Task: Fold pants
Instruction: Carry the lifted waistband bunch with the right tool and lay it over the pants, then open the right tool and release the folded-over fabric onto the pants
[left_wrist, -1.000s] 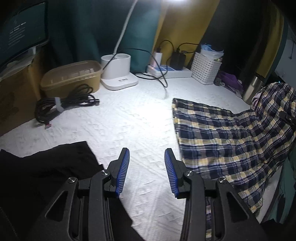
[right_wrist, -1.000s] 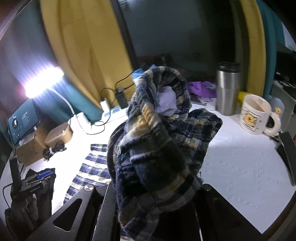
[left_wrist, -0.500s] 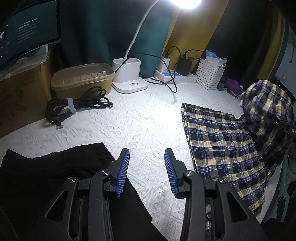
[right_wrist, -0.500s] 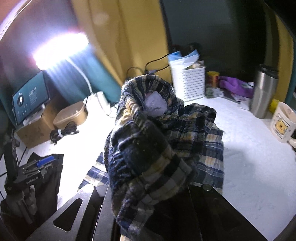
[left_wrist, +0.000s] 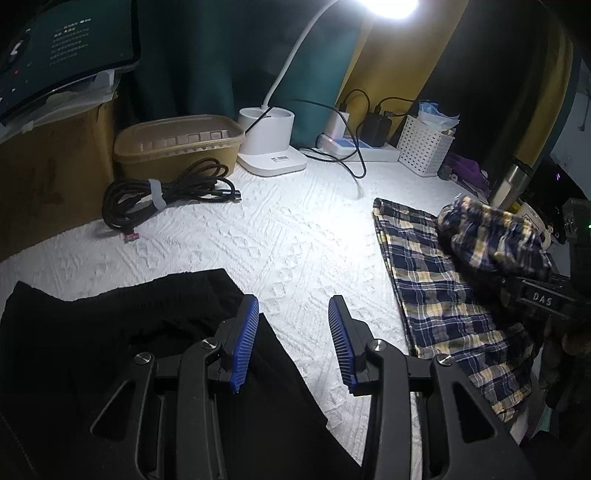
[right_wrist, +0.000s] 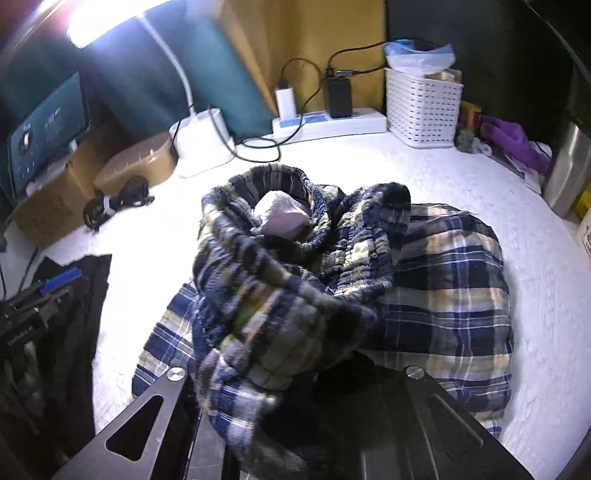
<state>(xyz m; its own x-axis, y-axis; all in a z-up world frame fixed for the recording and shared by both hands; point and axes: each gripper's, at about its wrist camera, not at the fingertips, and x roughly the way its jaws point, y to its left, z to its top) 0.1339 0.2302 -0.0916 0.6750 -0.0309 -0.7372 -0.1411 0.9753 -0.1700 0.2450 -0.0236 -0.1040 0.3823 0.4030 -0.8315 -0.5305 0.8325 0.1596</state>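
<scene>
Blue and yellow plaid pants (left_wrist: 443, 291) lie on the white textured table cover at the right. My right gripper (right_wrist: 295, 354) is shut on the bunched waistband end (right_wrist: 280, 258) and holds it low over the legs (right_wrist: 454, 291); its fingertips are hidden by cloth. In the left wrist view the right gripper (left_wrist: 517, 280) carries that bundle (left_wrist: 487, 236) above the flat legs. My left gripper (left_wrist: 293, 343) is open and empty, its blue pads (left_wrist: 245, 339) over the edge of a black garment (left_wrist: 110, 325).
At the back stand a white lamp base (left_wrist: 269, 147), a power strip (left_wrist: 354, 147), a white basket (left_wrist: 424, 147), a tan lidded box (left_wrist: 177, 147) and a coiled black cable (left_wrist: 162, 192). A steel tumbler (right_wrist: 565, 166) and purple cloth (right_wrist: 513, 140) stand at the right.
My right gripper has swung the bunched waistband left and down over the pant legs. My left gripper has drawn back, so more of the black garment shows.
</scene>
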